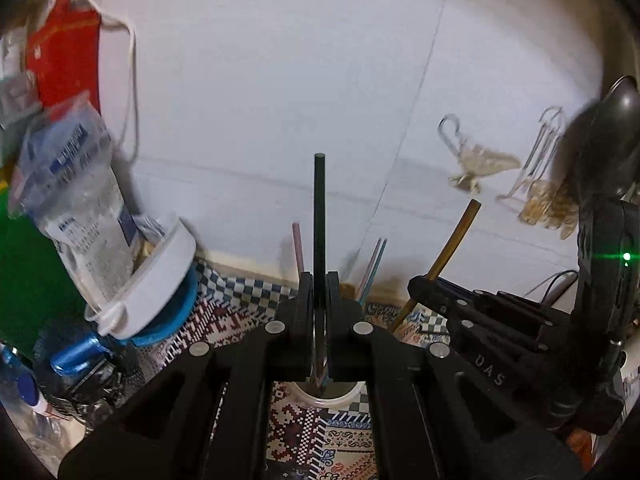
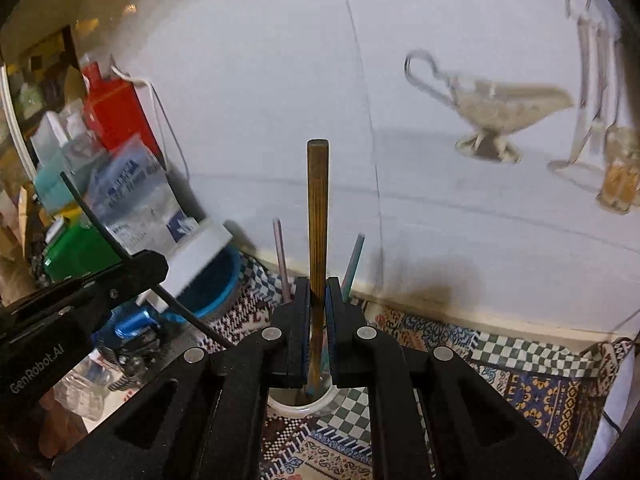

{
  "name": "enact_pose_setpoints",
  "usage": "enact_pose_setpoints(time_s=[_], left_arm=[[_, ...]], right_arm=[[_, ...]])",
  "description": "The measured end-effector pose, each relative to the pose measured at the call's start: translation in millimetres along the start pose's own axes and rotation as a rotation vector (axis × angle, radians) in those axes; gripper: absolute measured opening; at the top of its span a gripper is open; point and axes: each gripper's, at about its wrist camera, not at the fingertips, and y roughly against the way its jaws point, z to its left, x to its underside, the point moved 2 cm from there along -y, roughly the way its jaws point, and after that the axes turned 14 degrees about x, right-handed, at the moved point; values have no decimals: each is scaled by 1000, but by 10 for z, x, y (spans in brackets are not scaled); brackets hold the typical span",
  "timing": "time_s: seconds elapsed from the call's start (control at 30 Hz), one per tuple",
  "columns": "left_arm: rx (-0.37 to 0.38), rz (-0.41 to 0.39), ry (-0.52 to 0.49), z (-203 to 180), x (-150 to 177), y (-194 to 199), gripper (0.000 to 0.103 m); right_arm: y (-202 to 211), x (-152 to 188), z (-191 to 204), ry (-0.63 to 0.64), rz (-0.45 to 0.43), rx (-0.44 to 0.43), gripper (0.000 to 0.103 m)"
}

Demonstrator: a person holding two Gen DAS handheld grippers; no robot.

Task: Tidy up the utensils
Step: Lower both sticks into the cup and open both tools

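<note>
My left gripper (image 1: 319, 292) is shut on a thin black stick (image 1: 319, 208) that stands upright, its lower end over a white cup (image 1: 340, 398). My right gripper (image 2: 318, 296) is shut on a brown wooden stick (image 2: 317, 208), also upright over the white cup (image 2: 300, 408). Pink (image 1: 298, 248) and blue (image 1: 374, 268) straws stand in the cup. The right gripper with its brown stick (image 1: 452, 248) shows at the right of the left wrist view. The left gripper (image 2: 156, 268) with its black stick (image 2: 96, 220) shows at the left of the right wrist view.
A patterned cloth (image 2: 520, 384) covers the table below a white wall. A white and blue container (image 1: 160, 292) holding a plastic packet, a red box (image 1: 64, 64) and green items crowd the left. A gravy boat (image 2: 504, 108) and glass jar (image 2: 620, 176) appear on the wall at right.
</note>
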Motion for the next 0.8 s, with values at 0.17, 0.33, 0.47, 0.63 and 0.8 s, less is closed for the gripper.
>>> enact_pose_setpoints(time_s=[0.17,0.33,0.47,0.63,0.8], left_arm=[[-12,75,11,110,134,-292,3],[-21,131,26,190,238,-497,3],[-14,156,50,249,302,-574,3],[-14,165,45,249,331,-584,3],[-1,148,34,181,304,-454,3]], right_arm=[[-198,123,25,27,63,4,7],[-331,187,28,42,116,13,7],[-397,218,52,49,142,18,7],[-371,217,68,64,143,27,7],[-307,185,74,68,138,26,7]])
